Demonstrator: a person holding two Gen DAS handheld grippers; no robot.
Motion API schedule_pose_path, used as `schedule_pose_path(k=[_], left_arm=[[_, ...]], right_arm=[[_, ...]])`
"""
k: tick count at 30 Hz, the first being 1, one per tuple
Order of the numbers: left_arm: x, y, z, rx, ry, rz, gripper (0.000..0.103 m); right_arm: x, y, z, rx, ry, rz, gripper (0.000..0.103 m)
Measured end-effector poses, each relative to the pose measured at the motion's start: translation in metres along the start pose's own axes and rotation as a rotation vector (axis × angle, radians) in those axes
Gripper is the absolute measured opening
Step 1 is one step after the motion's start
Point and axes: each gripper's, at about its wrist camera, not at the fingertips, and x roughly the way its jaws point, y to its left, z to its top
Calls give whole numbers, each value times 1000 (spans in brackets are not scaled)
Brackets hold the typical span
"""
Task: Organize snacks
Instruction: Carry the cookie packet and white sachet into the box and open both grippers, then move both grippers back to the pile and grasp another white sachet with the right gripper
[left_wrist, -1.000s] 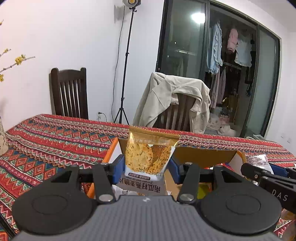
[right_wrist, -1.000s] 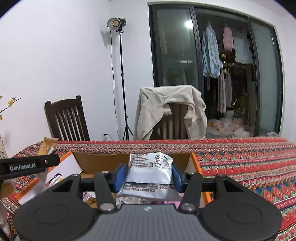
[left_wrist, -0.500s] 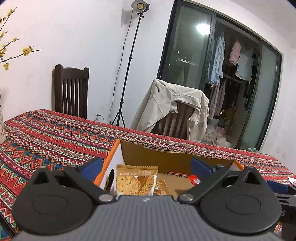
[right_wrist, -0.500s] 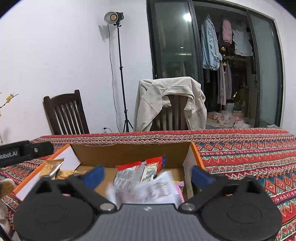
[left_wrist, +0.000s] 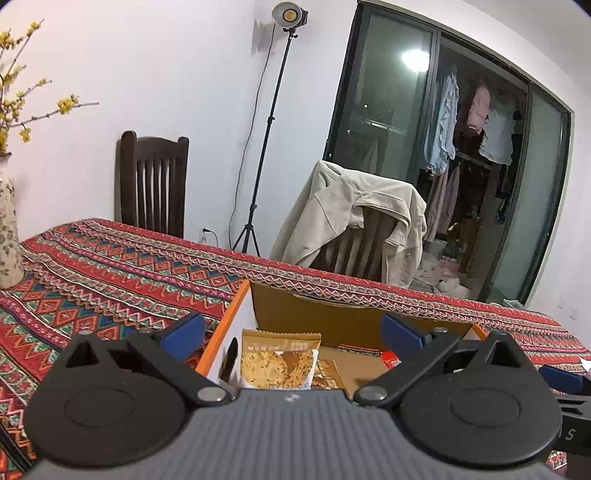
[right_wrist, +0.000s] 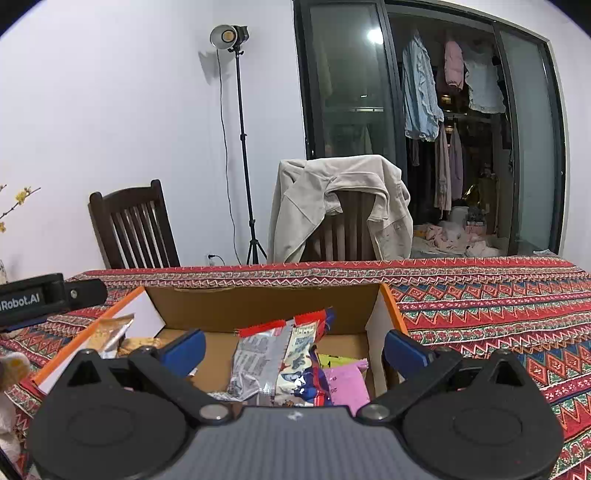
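Left gripper (left_wrist: 291, 330) spread wide, empty, above orange-edged cardboard box (left_wrist: 295, 314) on red patterned tablecloth (left_wrist: 110, 273). Gold cracker packet (left_wrist: 279, 360) lies inside box. Right gripper (right_wrist: 293, 345) likewise spread, empty, over silver foil snack packet (right_wrist: 255, 360) and pink sachet (right_wrist: 347, 382) in same box.

We are reading "Robot.AI" in white letters on black bar of left gripper (right_wrist: 48, 297), showing far left of right gripper (right_wrist: 293, 345), first letters cut off by frame edge. We are making out lone "S" on black part (left_wrist: 570, 432) at far right of left gripper (left_wrist: 291, 334). Print on cracker packet (left_wrist: 279, 363) and on silver packet (right_wrist: 255, 363) between blue pads is staying too small to read.
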Motion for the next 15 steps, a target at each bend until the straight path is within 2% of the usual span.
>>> schedule_pose_path(k=[7, 15], left_arm=[[-27, -5, 18, -11, -20, 5, 103], [-62, 5, 27, -5, -17, -6, 103]], right_arm=[[-26, 7, 13, -21, -48, -27, 103], [-64, 18, 23, -47, -61, -8, 103]])
